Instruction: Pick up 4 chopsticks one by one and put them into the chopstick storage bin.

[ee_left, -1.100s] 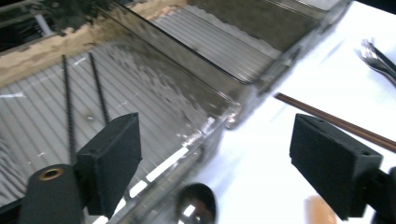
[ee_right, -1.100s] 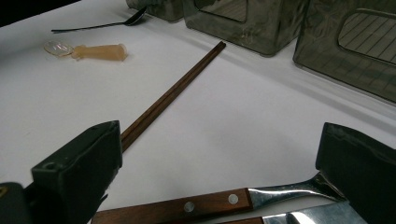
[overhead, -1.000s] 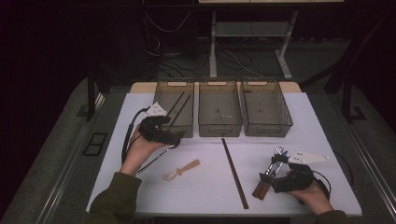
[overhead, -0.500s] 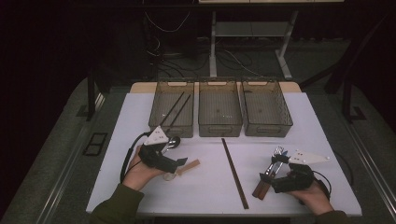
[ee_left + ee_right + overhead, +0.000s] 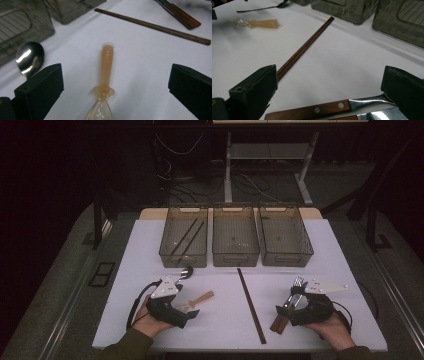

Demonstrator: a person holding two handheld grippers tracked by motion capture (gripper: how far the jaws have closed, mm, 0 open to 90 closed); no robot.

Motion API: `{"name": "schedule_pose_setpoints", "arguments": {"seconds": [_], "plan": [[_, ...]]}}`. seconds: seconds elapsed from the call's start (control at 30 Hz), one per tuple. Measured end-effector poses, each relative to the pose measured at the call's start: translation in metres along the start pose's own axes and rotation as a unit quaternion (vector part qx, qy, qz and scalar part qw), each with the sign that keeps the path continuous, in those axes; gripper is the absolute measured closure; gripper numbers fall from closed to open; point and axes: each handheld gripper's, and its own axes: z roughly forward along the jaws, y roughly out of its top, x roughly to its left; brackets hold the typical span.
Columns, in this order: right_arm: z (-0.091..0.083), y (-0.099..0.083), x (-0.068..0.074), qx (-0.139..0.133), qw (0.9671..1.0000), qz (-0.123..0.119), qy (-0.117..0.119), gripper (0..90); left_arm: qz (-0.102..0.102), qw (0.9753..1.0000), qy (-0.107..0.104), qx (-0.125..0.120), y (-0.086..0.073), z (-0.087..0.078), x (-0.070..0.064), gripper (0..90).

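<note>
We note a small spoon with a tan handle and clear bowl lying flat on the white worktop. It sits between the jaws of the left hand-held gripper, bowl nearest the gripper, handle pointing away toward the chopsticks. In the left gripper view the two black jaws stand wide apart, one on either side of the spoon, neither touching it; nothing is held.

A metal spoon lies just beside the left jaw, near the foot of the left bin. The left hand grips the tool from below, forearm coming in from the bottom edge, the gripper low over the worktop and angled toward the centre.

Chopsticks lie as a pair, touching, running from near the middle bin toward the person. The right hand-held gripper rests low at the right, held by the right hand. Its jaws are wide open and empty; in the right gripper view two wooden-handled utensils lie side by side on the worktop between the jaws, apart from both.

Three clear bins stand in a row at the far edge; the right bin looks empty, the left one holds two dark sticks.
</note>
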Motion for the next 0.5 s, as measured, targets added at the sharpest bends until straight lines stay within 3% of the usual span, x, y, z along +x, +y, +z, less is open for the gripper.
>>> {"name": "schedule_pose_setpoints", "arguments": {"seconds": [0.5], "plan": [[0.015,0.011,0.011,0.031,0.9995,-0.005,0.007,15.1,0.004,0.9999,-0.003,0.012,-0.005,0.003,0.0,0.0]]}}
